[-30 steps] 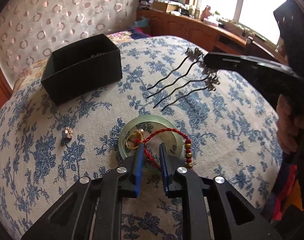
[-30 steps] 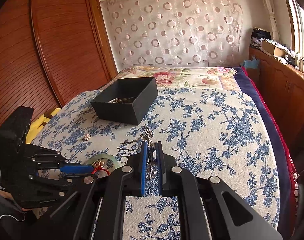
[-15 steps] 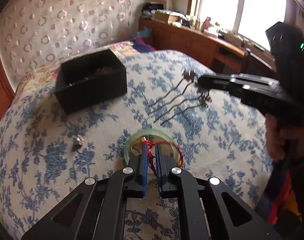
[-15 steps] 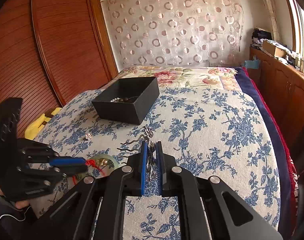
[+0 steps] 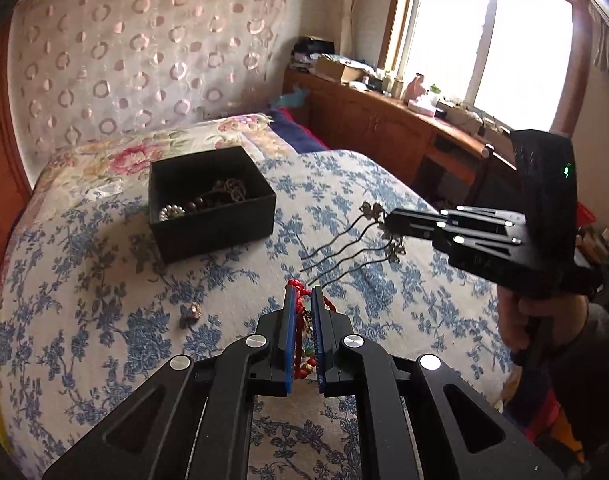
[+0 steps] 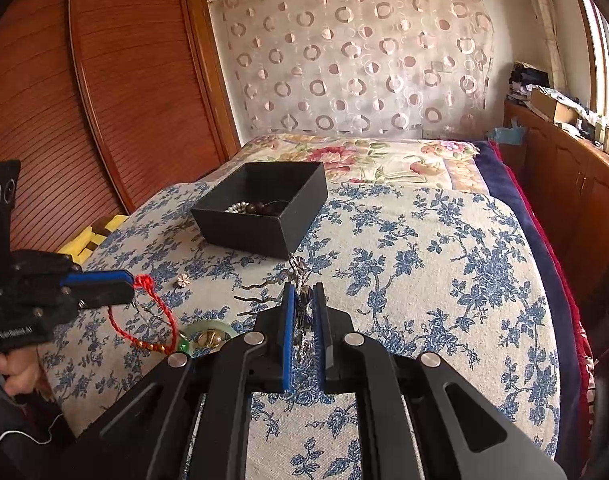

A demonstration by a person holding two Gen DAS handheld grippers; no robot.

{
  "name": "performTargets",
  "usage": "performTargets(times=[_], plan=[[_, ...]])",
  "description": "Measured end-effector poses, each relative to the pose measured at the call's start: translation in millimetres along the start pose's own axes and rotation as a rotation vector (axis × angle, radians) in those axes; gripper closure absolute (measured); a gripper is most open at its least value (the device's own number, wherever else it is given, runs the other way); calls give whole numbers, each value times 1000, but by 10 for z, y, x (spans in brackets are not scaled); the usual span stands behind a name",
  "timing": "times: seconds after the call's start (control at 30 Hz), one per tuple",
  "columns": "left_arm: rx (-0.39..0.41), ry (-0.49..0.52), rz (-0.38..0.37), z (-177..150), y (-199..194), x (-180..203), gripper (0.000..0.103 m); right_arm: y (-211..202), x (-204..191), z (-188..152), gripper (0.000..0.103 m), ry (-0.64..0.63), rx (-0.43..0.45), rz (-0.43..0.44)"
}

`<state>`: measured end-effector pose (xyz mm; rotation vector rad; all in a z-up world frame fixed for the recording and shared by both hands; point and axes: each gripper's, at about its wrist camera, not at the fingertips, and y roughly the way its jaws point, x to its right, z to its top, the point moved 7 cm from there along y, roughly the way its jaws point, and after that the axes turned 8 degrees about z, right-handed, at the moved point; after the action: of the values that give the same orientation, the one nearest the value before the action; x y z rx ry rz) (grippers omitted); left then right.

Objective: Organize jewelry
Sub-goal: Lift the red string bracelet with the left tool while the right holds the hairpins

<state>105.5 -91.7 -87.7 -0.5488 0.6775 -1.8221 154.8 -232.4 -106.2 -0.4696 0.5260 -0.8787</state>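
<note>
My left gripper (image 5: pixel 303 292) is shut on a red cord bracelet (image 5: pixel 300 320) with gold and red beads. In the right wrist view the left gripper (image 6: pixel 134 284) holds the bracelet (image 6: pixel 160 320) hanging above the bed. Under its low end a green jade bangle (image 6: pixel 224 326) with a gold ring (image 6: pixel 208 338) lies on the floral bedspread. My right gripper (image 6: pixel 304 292) is shut on dark wavy hairpins (image 6: pixel 260 300), held just above the bed. From the left wrist view the right gripper (image 5: pixel 386 224) and the hairpins (image 5: pixel 344 252) hang right of the open black box (image 5: pixel 212 208).
The black box (image 6: pixel 264 208) holds pearls and dark beads. A small flower earring (image 5: pixel 192 312) lies loose on the bedspread, left of the bracelet. A wooden cabinet (image 5: pixel 376 128) runs along the right side under the window. A wooden wardrobe (image 6: pixel 104 100) stands to the left.
The left gripper closed on the red cord bracelet and rose, lifting it off the jade bangle. The right gripper stayed put with the hairpins.
</note>
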Motion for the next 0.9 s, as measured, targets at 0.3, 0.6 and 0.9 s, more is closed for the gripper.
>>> performTargets(times=[0.3, 0.6, 0.9], plan=[[11, -30, 22, 22, -56, -199, 96, 19, -37, 1, 93, -5, -4, 5], [-104, -86, 115, -314, 266, -682, 96, 44, -38, -11, 93, -5, -12, 9], [-151, -103, 181, -514, 355, -940, 94, 75, -76, -20, 93, -9, -18, 12]])
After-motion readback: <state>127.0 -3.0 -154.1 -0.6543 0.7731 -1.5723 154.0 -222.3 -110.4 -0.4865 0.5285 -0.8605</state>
